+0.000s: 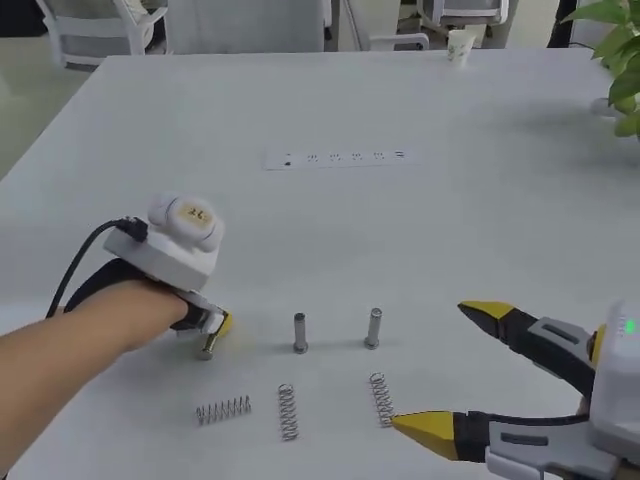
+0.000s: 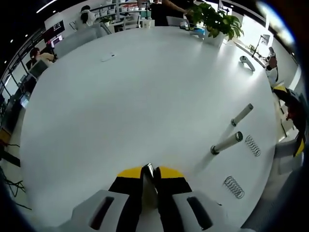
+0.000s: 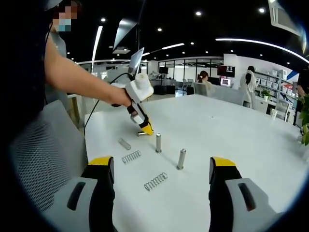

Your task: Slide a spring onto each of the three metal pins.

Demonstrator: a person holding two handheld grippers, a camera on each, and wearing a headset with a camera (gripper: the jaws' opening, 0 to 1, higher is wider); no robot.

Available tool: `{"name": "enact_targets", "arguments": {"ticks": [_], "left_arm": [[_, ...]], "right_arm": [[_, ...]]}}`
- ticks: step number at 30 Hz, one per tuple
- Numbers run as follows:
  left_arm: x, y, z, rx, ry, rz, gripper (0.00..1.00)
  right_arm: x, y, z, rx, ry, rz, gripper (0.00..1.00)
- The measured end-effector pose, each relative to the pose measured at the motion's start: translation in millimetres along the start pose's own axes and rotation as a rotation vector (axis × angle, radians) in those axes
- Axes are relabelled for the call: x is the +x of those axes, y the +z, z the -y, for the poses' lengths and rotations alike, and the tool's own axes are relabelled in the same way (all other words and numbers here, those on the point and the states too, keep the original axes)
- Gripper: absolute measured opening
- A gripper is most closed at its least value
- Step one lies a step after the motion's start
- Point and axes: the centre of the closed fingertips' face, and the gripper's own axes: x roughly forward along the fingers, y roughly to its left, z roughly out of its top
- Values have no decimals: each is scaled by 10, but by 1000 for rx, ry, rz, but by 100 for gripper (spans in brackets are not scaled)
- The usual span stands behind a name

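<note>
My left gripper (image 1: 216, 328) is low over the white table at the left, shut on the tilted metal pin (image 1: 207, 347); the pin (image 2: 148, 173) shows pinched between its yellow tips (image 2: 150, 175). Two more pins stand upright, the middle pin (image 1: 300, 332) and the right pin (image 1: 374, 327). In front of them lie three springs: the left spring (image 1: 223, 409), the middle spring (image 1: 287, 411) and the right spring (image 1: 381, 398). My right gripper (image 1: 435, 367) hovers at the lower right, open and holding nothing, its jaws wide apart (image 3: 162, 164) facing the pins (image 3: 181, 159).
A socket strip (image 1: 340, 158) is set into the table's middle. At the far edge stands a paper cup (image 1: 460, 45), with a green plant (image 1: 622, 60) at the far right. Chairs stand beyond the table. Other people are in the room behind.
</note>
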Motion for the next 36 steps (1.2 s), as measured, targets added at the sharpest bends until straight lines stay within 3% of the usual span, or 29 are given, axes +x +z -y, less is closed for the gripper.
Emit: {"name": "enact_targets", "arguments": {"ticks": [13, 36], "left_arm": [[-40, -25, -11, -20, -3, -3, 0], [-364, 67, 7, -39, -19, 118, 0]], "right_arm": [[7, -58, 13, 16, 1, -14, 81], [55, -78, -42, 0, 24, -38, 81]]}}
